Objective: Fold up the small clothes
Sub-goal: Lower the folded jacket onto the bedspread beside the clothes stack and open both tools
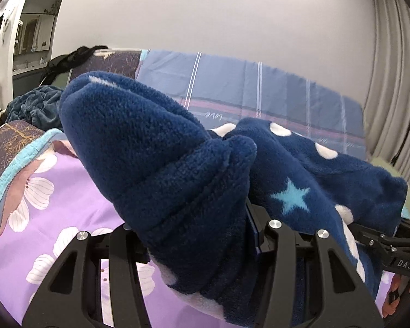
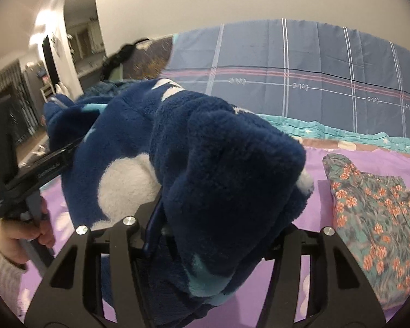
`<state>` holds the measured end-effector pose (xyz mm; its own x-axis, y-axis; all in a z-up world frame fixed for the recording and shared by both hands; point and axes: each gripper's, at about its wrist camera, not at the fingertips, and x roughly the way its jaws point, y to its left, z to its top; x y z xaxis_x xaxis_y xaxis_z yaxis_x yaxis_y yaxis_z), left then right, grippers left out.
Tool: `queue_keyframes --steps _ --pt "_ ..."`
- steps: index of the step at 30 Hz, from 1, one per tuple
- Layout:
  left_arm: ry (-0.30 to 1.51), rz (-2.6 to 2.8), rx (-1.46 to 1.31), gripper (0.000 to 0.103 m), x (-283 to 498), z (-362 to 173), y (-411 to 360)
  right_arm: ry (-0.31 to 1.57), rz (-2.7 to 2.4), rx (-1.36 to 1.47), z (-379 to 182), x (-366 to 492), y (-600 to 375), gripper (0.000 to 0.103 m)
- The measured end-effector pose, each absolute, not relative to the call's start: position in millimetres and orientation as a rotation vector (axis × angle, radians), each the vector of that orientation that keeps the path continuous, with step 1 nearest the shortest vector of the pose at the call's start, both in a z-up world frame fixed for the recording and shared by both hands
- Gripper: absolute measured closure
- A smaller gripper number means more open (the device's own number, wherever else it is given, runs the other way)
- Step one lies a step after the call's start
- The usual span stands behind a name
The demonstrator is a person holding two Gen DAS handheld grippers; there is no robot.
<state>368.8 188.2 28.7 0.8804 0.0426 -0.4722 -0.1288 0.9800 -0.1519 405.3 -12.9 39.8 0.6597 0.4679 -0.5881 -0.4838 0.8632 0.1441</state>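
Navy fleece fills both wrist views: a small plush garment patterned with white dots and pale blue stars is lifted above the bed, stretched between the two grippers. In the left wrist view, the left gripper has its jaws clenched on a thick rolled bunch of the fleece, which rises from the fingers up and to the far left, ending in a rounded fold; the rest of the cloth runs off to the right toward the other black tool at the frame's right edge. In the right wrist view, the right gripper is likewise clamped on a wad of the same garment, the fabric bulging over and hiding the fingertips. From there its long axis runs left and slightly far, toward the left gripper's body, held by a hand in a white knit cuff. Beneath the hanging cloth lies a purple floral sheet with white blossoms. To the right on that sheet rests a folded teal piece with orange flowers, well apart from the fleece. At the far side lies a grey-blue plaid blanket, and a crumpled dark teal cloth sits far left.
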Motion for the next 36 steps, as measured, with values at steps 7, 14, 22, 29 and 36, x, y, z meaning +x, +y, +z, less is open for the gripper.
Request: queue_keyframes --steps 7,14,22,29,36 --pt "0.542 0.114 -0.284 0.052 403 -7 214 0.644 0.503 -0.086 9 447 10 0.049" --pt "0.657 0.240 -0.328 0.030 426 -52 231 0.696 0.380 -0.146 -38 487 32 0.023" --pt "0.781 0.289 -0.248 0.014 424 -84 231 0.820 0.212 -0.079 -79 501 10 0.015" --pt "0.715 0.263 -0.182 0.011 393 -64 213 0.647 0.215 -0.171 -51 433 5 0.013" --pt "0.663 0.096 -0.177 0.001 297 -37 176 0.566 0.350 -0.120 -16 314 -48 0.002"
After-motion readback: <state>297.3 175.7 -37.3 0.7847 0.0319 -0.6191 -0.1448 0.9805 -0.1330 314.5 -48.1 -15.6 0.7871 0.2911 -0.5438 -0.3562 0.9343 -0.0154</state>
